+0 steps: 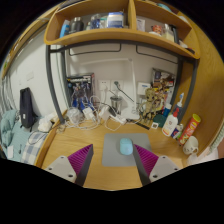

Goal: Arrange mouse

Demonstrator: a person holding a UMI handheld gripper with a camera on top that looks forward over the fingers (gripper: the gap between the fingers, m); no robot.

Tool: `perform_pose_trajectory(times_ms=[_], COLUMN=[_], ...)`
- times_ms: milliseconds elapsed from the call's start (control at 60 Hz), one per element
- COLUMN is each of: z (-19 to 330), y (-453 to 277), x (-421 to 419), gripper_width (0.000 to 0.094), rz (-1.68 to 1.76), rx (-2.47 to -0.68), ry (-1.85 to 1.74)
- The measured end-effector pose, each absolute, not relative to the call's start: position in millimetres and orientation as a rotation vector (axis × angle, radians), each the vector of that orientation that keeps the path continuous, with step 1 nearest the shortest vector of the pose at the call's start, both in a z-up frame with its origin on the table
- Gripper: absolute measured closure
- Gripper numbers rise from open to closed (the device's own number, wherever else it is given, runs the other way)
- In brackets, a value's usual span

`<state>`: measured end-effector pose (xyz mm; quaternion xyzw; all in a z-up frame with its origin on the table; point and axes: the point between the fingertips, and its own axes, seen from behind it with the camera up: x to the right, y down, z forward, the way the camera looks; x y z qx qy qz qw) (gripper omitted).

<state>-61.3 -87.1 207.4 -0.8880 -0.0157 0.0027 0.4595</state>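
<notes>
A pale blue mouse (pixel 126 146) lies on a grey mouse mat (pixel 112 162) on the wooden desk (pixel 60 145). My gripper (pixel 113 160) is open, with its pink pads (pixel 82 160) spread to either side. The mouse sits on the mat just ahead of the fingertips, nearer the right finger, and neither finger touches it.
At the back of the desk are cables and a white power strip (pixel 118 119), a wooden model (pixel 152 105), bottles (pixel 172 122) and a mug (pixel 190 145) at the right. A wooden shelf (pixel 110 38) with boxes hangs above. Bags and clutter stand at the left.
</notes>
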Motion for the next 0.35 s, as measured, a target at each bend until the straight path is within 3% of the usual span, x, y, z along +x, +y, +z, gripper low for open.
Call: perform_pose_trajectory(times_ms=[350], z=[221], y=[-155], x=[-86], gripper_width=[0.0146], rz=[-0.008], rx=[-2.162], ry=[-0.036])
